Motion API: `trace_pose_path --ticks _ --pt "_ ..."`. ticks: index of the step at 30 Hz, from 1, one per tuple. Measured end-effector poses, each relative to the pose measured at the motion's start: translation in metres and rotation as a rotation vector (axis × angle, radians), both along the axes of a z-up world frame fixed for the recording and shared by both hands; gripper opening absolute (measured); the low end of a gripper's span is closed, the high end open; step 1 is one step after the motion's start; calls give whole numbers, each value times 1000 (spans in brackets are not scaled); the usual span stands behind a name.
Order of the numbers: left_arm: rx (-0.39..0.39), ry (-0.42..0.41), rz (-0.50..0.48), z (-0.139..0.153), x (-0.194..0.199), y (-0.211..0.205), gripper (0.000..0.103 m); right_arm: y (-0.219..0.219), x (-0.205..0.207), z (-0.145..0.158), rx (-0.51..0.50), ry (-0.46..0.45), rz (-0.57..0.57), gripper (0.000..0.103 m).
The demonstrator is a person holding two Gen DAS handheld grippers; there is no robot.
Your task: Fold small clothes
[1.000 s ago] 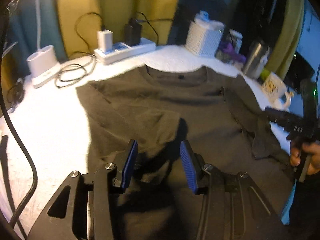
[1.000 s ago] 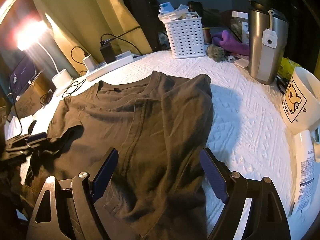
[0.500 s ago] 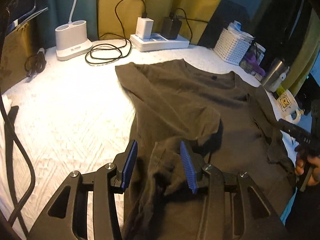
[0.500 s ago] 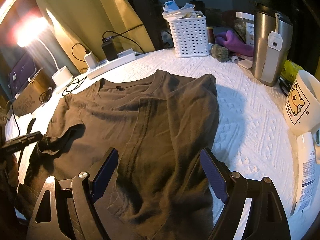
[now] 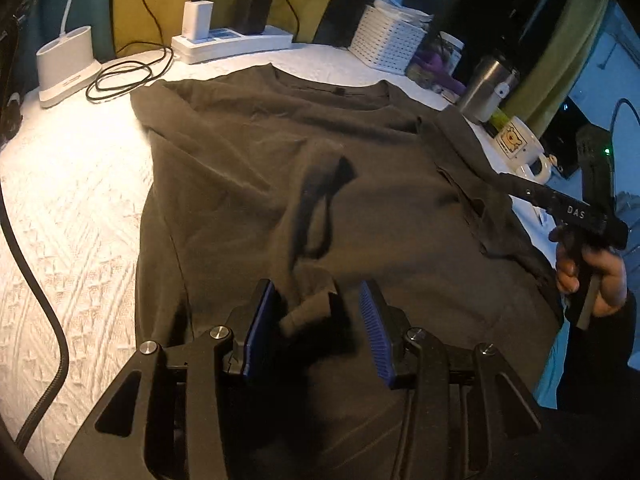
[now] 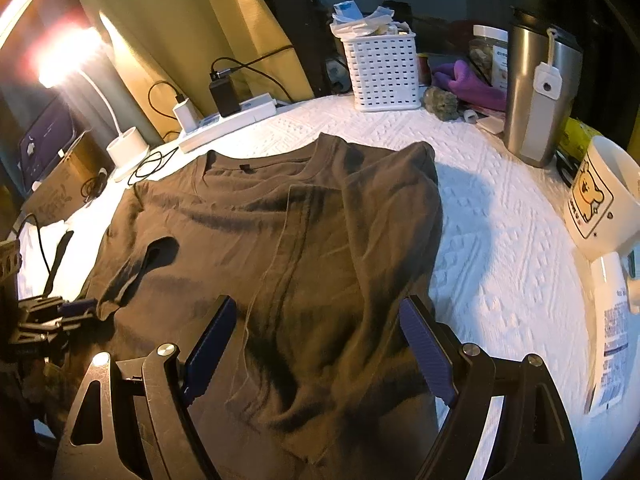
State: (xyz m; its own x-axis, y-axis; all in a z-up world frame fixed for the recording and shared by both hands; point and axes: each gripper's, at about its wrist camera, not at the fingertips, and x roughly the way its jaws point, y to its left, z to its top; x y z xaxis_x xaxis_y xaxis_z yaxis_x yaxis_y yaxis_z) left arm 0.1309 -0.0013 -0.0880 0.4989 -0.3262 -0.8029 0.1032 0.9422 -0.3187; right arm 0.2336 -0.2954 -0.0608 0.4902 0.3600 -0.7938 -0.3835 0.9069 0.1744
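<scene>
1. The shirt (image 5: 360,184) is dark olive and lies spread on the white quilt (image 5: 72,208), collar toward the far side near the power strip (image 5: 236,42).
2. Its right edge is folded over onto the body (image 6: 384,216).
3. A sleeve end (image 5: 308,304) is bunched up and raised between the blue pads of the left gripper (image 5: 318,328).
4. The left jaws stand partly open. Cloth touches the left pad, with a clear gap before the right pad, so whether they grip it I cannot tell.
5. The right gripper (image 6: 320,352) hovers over the near part of the shirt, jaws wide apart and nothing between the pads.
6. A hand (image 5: 592,276) holds the right gripper at the shirt's right edge.
7. Around the shirt stand a lamp base (image 5: 64,68), a white basket (image 6: 382,72), a steel tumbler (image 6: 540,92) and a bear mug (image 6: 600,204).
</scene>
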Motion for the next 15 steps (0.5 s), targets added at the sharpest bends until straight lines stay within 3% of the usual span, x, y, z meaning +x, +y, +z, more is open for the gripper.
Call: trace_pose_path --ticks 5,12,15 --pt "11 -58 36 17 3 13 44 -3 -2 -2 -7 1 -9 85" --pt "161 -86 138 17 43 47 44 -3 9 0 -11 -8 -18 85" --pt "178 -73 150 10 62 54 44 1 17 0 -18 -7 -16 85"
